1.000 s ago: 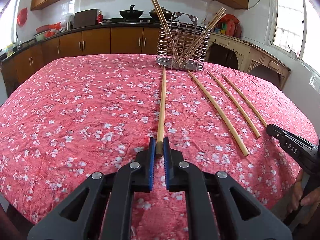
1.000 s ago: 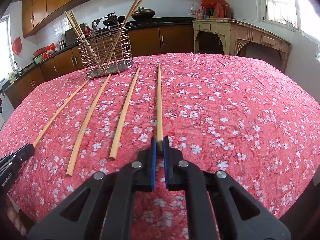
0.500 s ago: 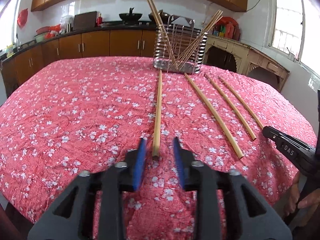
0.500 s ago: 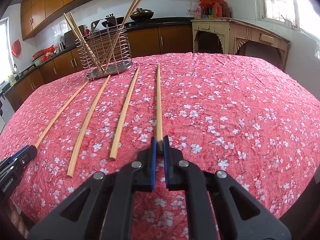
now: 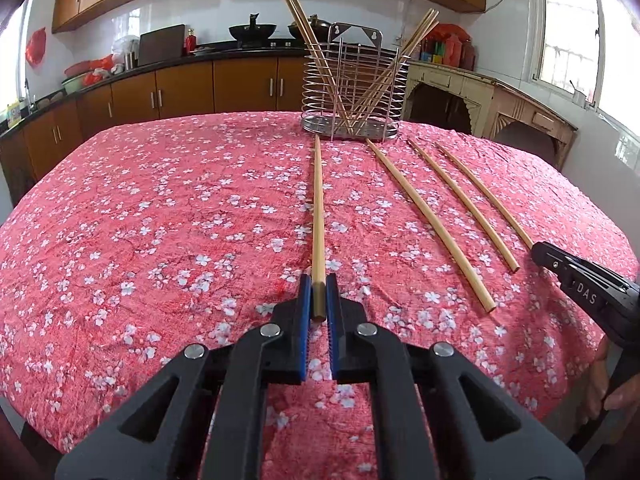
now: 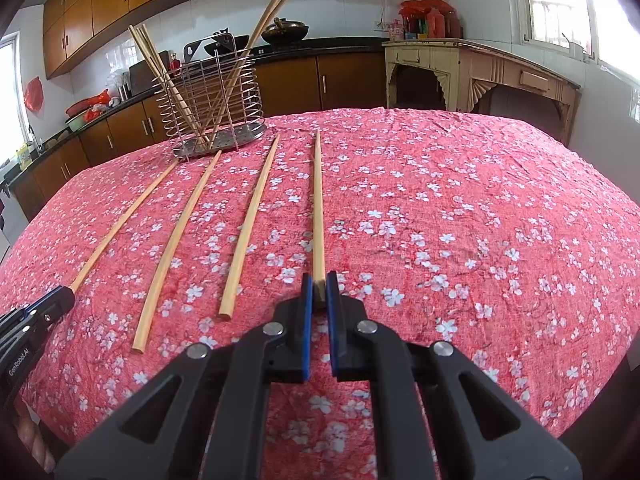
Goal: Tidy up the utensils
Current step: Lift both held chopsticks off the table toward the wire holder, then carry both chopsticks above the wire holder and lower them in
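Both grippers' fingers [image 5: 307, 300] [image 6: 307, 296] each pinching a chopstick [image 5: 318, 216] [image 6: 318, 208], near ends hidden between pads.

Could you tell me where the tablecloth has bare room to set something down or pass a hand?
The tablecloth is bare left of the chopstick held by the left gripper, and right of the chopstick held by the right gripper. Between them, two loose chopsticks and the wire holder crowd the middle.

Four chopsticks [image 6: 244, 224] lie side by side on the tablecloth [image 6: 460, 208], pointing toward the wire holder [image 6: 218, 100] at the far edge, where more chopsticks [image 6: 176, 84] stand leaning.
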Motion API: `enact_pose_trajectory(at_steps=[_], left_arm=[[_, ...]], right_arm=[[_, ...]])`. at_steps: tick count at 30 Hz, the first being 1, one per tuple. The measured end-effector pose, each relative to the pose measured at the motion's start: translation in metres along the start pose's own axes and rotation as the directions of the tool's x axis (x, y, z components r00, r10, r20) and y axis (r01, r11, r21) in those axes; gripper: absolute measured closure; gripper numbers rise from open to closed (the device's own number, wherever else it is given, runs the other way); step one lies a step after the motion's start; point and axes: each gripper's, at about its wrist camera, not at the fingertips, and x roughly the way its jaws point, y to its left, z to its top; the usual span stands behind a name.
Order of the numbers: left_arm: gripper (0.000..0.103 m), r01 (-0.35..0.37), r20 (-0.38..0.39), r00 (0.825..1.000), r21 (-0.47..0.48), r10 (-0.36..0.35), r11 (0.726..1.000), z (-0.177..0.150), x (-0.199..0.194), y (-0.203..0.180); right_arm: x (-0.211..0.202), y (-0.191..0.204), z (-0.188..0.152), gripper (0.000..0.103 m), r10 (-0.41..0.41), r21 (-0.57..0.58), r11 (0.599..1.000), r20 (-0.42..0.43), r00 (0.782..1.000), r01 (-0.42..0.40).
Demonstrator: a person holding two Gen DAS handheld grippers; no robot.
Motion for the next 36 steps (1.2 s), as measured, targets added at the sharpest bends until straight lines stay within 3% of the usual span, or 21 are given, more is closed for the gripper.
enact_pose_trajectory(at_steps=[5,12,25,36], left_arm=[[0.096,0.009,0.014,1.0,0.001,-0.009,1.0,0.003,-0.012,0.013],[0.096,0.021,0.096,0.995,0.038,-0.025,0.999,0.033,-0.046,0.036],[0.096,-0.004,0.266,0.964,0.017,-0.001,1.0,0.117,-0.083,0.067],[0.096,-0.011,0.332,0.943,-0.017,0.016,1.0,0.157,-0.094,0.08]], right_arm=[[-0.006,-0.003,0.002,0.095,-0.001,-0.001,1.0,0.013,1.0,0.001],[-0.04,-0.007,0.031,0.095,-0.003,-0.004,1.0,0.118,0.993,0.004],[-0.084,-0.009,0.113,0.095,0.014,0.01,1.0,0.292,0.956,-0.018],[-0.108,0.001,0.175,0.095,0.054,-0.007,0.998,0.393,0.918,-0.055]])
